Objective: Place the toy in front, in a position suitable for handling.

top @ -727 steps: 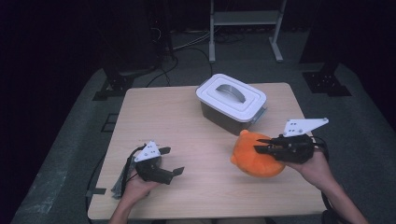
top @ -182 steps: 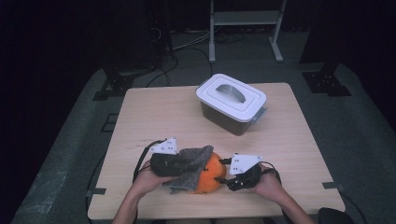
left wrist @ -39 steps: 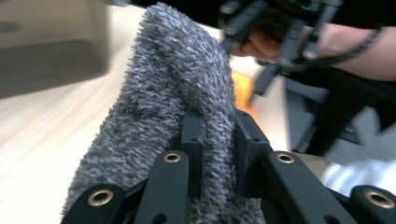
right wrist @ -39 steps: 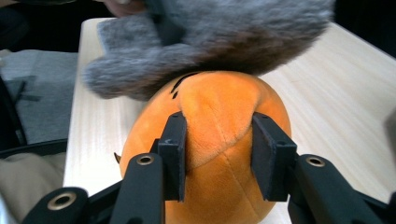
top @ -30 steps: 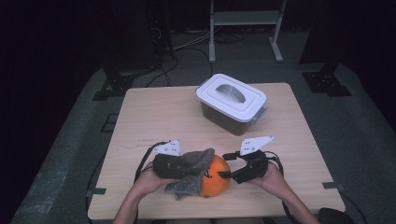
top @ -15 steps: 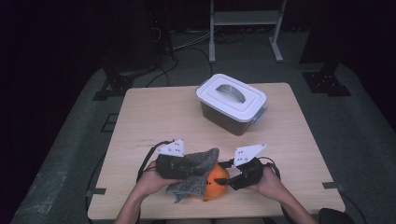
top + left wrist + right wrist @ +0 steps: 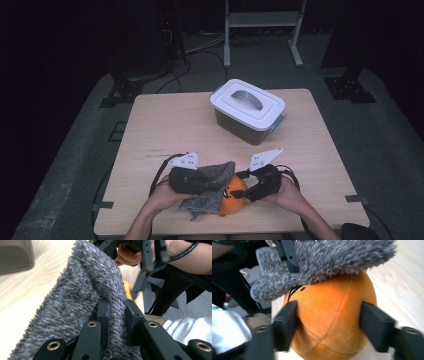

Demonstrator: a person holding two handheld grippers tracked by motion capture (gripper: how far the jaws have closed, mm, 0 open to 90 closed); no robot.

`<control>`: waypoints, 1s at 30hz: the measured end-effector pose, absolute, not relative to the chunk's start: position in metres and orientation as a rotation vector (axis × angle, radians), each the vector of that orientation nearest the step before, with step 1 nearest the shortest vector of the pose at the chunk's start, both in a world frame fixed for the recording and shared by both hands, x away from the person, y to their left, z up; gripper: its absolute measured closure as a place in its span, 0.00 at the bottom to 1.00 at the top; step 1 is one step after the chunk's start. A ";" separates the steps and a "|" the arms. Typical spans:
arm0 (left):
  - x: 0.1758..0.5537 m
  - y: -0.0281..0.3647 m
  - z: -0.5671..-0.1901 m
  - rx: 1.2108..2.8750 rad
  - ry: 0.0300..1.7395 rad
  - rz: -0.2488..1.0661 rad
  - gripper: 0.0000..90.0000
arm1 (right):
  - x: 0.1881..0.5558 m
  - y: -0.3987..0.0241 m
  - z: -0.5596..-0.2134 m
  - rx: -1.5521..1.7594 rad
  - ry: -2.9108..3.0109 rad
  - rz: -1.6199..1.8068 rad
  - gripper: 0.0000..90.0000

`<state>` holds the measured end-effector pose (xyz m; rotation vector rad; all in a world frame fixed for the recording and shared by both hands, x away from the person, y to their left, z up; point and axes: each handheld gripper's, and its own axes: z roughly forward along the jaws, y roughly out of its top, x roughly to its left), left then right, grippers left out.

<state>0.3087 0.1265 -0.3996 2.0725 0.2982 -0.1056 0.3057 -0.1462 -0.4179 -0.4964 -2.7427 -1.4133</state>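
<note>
Left gripper view: left gripper [image 7: 117, 315] jaws pinched tight on the grey fuzzy cloth [image 7: 82, 297].
Right gripper [image 7: 328, 325]: jaws have just been opening, wide around the orange plush toy [image 7: 332, 322]; contact unclear.
Toy: lower centre of high view, near table [image 7: 165, 125] edge.
Cloth: draped over toy, long axis left to right.
Lidded box [image 7: 248, 110]: well apart, above.

A round orange plush toy [image 7: 234, 196] with stitched seams and small black markings sits on the light wooden table near its front edge. A shaggy grey fleece cloth [image 7: 212, 176] drapes over the toy's top and left side, its lower end trailing onto the tabletop.
</note>
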 end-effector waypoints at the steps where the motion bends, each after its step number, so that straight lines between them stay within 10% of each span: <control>1: 0.309 0.128 -0.397 2.066 0.300 -0.092 0.85 | 0.304 -0.147 -0.417 -0.464 -2.760 -1.434 0.49; 12: 0.312 0.137 -0.402 2.051 0.354 -0.088 0.86 | 0.304 -0.148 -0.413 -0.352 -2.829 -1.462 0.51; 23: 0.305 0.120 -0.407 2.065 0.295 -0.189 0.86 | 0.317 -0.159 -0.413 -0.530 -2.663 -1.348 0.30; 30: 0.307 0.129 -0.391 2.037 0.324 -0.068 0.86 | 0.307 -0.153 -0.415 -0.446 -2.755 -1.446 0.55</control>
